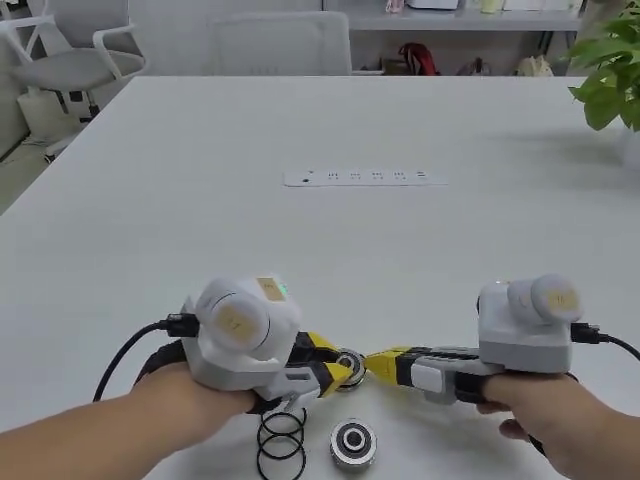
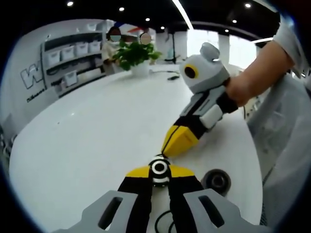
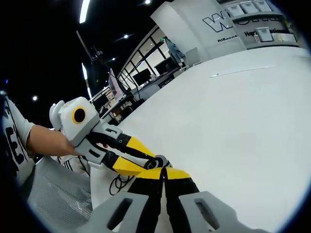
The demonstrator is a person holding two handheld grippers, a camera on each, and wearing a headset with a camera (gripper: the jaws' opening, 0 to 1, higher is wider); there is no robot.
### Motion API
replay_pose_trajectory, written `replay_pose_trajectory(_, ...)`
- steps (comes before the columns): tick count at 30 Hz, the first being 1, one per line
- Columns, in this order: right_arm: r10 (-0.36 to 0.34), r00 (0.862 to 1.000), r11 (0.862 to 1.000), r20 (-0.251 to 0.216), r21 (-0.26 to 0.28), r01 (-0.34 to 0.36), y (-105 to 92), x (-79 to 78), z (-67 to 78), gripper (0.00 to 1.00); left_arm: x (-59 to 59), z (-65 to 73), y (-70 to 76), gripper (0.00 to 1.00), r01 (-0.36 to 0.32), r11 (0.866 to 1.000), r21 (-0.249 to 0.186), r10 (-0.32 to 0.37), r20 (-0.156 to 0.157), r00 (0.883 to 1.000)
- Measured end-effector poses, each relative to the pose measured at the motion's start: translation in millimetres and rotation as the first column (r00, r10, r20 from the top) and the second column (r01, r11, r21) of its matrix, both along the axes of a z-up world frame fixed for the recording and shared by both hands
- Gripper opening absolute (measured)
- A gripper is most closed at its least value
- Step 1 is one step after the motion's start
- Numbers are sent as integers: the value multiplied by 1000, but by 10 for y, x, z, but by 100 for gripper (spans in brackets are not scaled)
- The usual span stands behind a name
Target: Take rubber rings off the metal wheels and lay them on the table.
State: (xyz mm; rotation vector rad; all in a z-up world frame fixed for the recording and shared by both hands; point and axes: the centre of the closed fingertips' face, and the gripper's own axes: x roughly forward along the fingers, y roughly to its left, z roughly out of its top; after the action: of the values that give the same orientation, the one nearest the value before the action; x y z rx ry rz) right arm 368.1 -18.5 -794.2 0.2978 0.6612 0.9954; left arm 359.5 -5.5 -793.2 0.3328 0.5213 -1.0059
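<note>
Left gripper [image 2: 159, 175] jaws clamp a metal wheel [image 2: 159, 166]. Right gripper [image 3: 163, 171], jaws together, meets its rim from 3 o'clock. Two rubber rings [image 1: 282, 440] already lie at 6 o'clock beside a second wheel [image 1: 353, 443], probably still to strip. Table [image 1: 300, 250] lies open toward 12; its near edge seems close at 6.

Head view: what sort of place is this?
Probably an office meeting room: a large white table with a white socket strip, a grey office chair, and wall shelves of white storage bins.
</note>
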Motion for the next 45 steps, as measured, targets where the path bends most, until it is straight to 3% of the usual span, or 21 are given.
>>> replay_pose_trajectory(10,29,999,999,30,-35,-28,15,-28,17,0,4,-6,-3,12,-11,1000,13,11,0,1000)
replay_pose_trajectory(22,60,997,998,44,-36,-58,55,-74,41,0,-1,-4,-10,12,-8,1000,13,8,0,1000)
replay_pose_trajectory(35,71,997,997,21,-4,-71,90,-106,65,0,-11,-1,-12,12,-2,1000,13,2,3,1000)
replay_pose_trajectory(37,79,997,997,20,13,-79,124,-126,95,0,-13,-1,-16,12,-1,1000,12,1,4,1000)
replay_pose_trajectory(38,115,993,992,4,47,-115,190,-211,142,0,-12,2,-20,12,0,1000,12,0,6,1000)
replay_pose_trajectory(39,86,996,996,30,13,-86,150,-137,110,0,-12,-2,-18,12,-1,1000,12,1,3,1000)
replay_pose_trajectory(45,84,996,996,34,-5,-84,103,-134,52,0,-10,1,-14,12,0,1000,14,0,2,1000)
